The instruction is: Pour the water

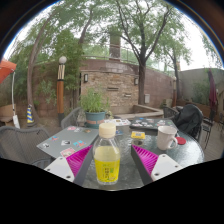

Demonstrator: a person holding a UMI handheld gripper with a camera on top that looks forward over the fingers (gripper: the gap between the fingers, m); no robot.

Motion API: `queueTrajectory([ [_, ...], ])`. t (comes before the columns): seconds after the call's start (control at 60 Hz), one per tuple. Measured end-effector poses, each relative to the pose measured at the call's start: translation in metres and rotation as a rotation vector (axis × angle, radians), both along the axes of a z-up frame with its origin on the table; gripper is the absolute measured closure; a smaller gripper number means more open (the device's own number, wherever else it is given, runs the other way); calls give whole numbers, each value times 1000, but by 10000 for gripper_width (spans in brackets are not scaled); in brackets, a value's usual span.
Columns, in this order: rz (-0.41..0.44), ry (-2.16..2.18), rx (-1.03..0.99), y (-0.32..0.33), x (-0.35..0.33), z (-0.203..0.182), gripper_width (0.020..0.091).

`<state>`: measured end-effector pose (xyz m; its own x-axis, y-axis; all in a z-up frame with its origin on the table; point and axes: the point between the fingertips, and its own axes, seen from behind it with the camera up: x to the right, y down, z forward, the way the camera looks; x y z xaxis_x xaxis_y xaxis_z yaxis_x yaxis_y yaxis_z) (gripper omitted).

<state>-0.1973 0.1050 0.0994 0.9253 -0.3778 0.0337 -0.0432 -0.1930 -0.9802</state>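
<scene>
Bottle of yellowish liquid, upright between the fingers, pale cap on top, pink pads close against both its sides; apparently clenched on it, held vertical so nothing spills before the tilt. Beyond the fingers and to the right, a white cup standing open-mouthed on the counter, probably the target for the pour, well apart from the bottle. Farther beyond, a potted plant on the far side of the counter, a stone chimney and trees behind. Cap seemingly on, so pouring not yet possible.
</scene>
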Motion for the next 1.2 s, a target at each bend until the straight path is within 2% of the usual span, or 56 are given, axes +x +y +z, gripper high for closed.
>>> queueTrajectory([
  [0.1,43,14,41,36,4,-4,282],
  [0.117,49,5,37,40,5,-6,327],
  [0.133,52,-5,26,43,6,-10,406],
  [0.15,55,-14,10,47,6,-15,535],
  [0.167,67,-18,1,52,7,-19,572],
  [0.233,68,-30,30,53,6,-11,583],
  [0.317,122,-30,43,57,0,-15,585],
  [0.5,203,114,10,70,2,-17,657],
  [0.567,201,228,70,82,17,15,659],
  [0.667,238,537,232,97,52,86,658],
  [0.733,212,787,335,102,91,122,658],
  [0.783,208,1021,400,106,118,124,660],
  [0.833,167,1277,466,104,139,126,661],
  [0.917,86,1726,576,102,181,109,662],
  [0.983,64,1980,650,93,208,86,659],
  [1.017,-8,2032,652,99,208,82,661],
  [1.083,-65,2139,680,99,217,69,663],
  [1.2,-76,2269,764,95,229,72,663],
])
